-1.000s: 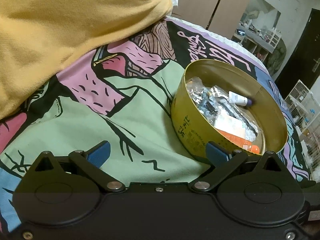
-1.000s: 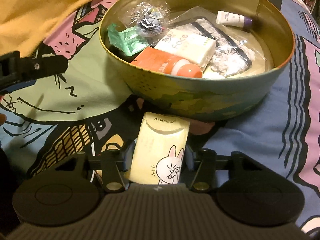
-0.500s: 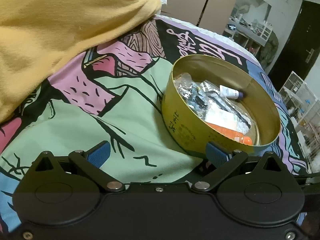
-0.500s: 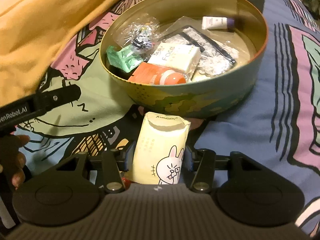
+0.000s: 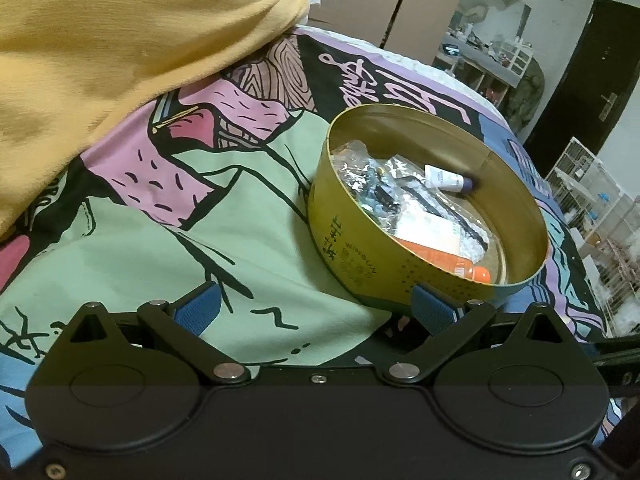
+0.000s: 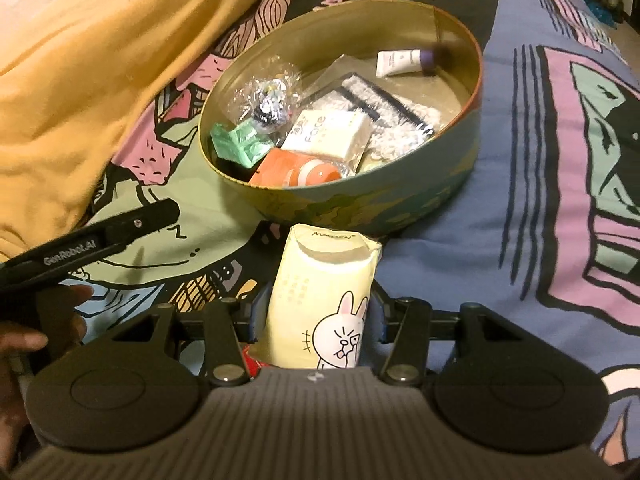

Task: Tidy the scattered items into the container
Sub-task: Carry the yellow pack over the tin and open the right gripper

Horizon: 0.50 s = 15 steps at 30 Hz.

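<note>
While the yellow tissue pack [image 6: 320, 300] with the cartoon rabbit sits pinched between the pads of the right gripper [image 6: 316, 316], it hangs over the printed bedspread [image 6: 540, 160] just short of the round tin [image 6: 360, 204], whose near wall is right in front of the pack's top end. Inside the tin already lie an orange tube [image 6: 296, 170], a white tissue packet [image 6: 328, 136], a green packet [image 6: 236, 142], a small white tube [image 6: 404, 62] and some crinkly plastic bags [image 6: 268, 96].

My worry is the rim: the pack sticks out well ahead of the pads, so if it goes forward too low, its soft nose could catch the tin's edge and fold, or nudge the tin across the soft bedding. Let go too early and it lands on the bedspread; the near side of the tin is also crowded, so it may perch on the orange tube rather than settle.

There is bare floor at the tin's far right, near the small tube. The left gripper [image 5: 316, 308] waits beside the tin with its jaws wide and nothing between them, one blue pad close to the wall. A yellow blanket [image 5: 120, 60] heaps up on the left, well clear
</note>
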Tool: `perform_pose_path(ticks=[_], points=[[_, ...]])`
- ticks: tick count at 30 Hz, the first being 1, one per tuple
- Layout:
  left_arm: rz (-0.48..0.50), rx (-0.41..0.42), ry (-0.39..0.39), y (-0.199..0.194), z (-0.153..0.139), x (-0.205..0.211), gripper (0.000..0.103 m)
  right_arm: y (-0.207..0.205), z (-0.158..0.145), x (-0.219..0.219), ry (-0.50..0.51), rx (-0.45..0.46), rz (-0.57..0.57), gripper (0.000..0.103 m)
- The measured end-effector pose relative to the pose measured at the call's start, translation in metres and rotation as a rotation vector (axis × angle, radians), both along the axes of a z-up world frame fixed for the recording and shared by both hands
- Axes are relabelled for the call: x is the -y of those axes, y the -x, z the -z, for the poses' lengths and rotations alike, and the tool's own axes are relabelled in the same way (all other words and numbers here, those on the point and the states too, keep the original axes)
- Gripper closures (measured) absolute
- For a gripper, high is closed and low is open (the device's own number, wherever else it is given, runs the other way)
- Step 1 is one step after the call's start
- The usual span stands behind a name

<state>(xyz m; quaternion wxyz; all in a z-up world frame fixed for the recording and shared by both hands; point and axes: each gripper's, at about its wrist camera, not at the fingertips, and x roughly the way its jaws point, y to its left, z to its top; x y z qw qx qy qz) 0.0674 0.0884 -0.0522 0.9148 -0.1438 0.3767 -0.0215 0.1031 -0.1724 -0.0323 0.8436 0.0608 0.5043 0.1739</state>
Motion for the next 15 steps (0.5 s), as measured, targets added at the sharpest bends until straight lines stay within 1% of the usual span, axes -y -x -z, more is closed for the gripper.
perform_pose_path(ticks=[7, 15], points=[[0.013, 0.007, 0.015, 0.002, -0.001, 0.000, 0.002, -0.002, -0.022, 0.010, -0.001, 0.037, 0.010, 0.050], [0.024, 0.015, 0.038, 0.002, -0.003, -0.001, 0.002, -0.008, -0.038, 0.013, 0.004, 0.064, 0.019, 0.050]])
